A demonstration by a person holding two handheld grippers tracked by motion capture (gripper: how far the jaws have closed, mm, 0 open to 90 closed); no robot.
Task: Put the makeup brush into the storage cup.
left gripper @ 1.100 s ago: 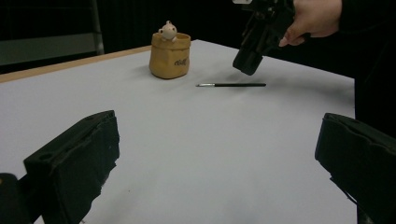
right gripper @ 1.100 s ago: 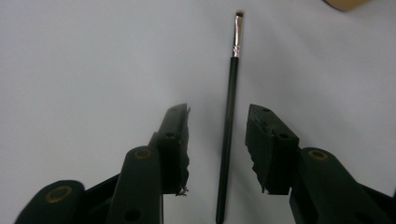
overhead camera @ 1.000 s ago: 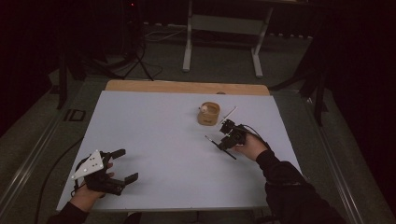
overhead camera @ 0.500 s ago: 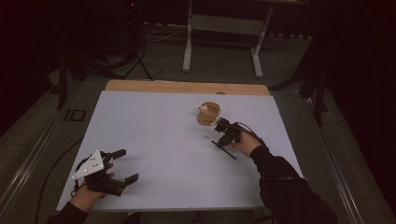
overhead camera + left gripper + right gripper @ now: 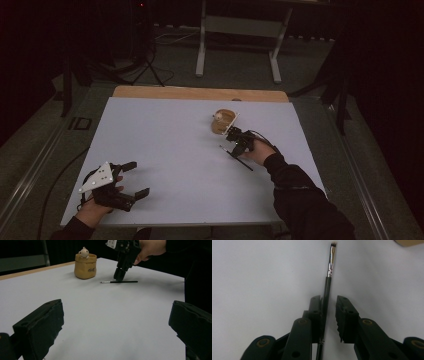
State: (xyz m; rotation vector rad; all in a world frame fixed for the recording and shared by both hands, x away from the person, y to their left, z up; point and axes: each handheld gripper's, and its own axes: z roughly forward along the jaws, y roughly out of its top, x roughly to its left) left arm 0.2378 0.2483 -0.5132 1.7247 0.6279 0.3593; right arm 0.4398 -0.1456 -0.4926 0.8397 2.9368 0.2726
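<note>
We see two grippers, one paintbrush, one pot, one table. Nearest, at the table's (image 5: 165, 150) front left corner, the left gripper (image 5: 131, 180) rests in the person's left hand (image 5: 92, 212) with a grey three-cornered plate on top; its jaws are spread wide with nothing between them, clear in the left gripper view. Farther in, right of centre, one thin black paintbrush (image 5: 236, 157) lies flat on the white tabletop, metal ferrule and bristle tip (image 5: 333, 243) pointing away in the right gripper view. The right gripper (image 5: 329, 312) stands over it, tips down at the table, jaws straddling the handle: the left jaw is touching or just beside it, the right jaw is apart from it, so not clamped yet. Just beyond sits one tan pot (image 5: 85, 266) with one small pale figure (image 5: 83, 252) peeking from its top, near the brush, not touching.
</note>
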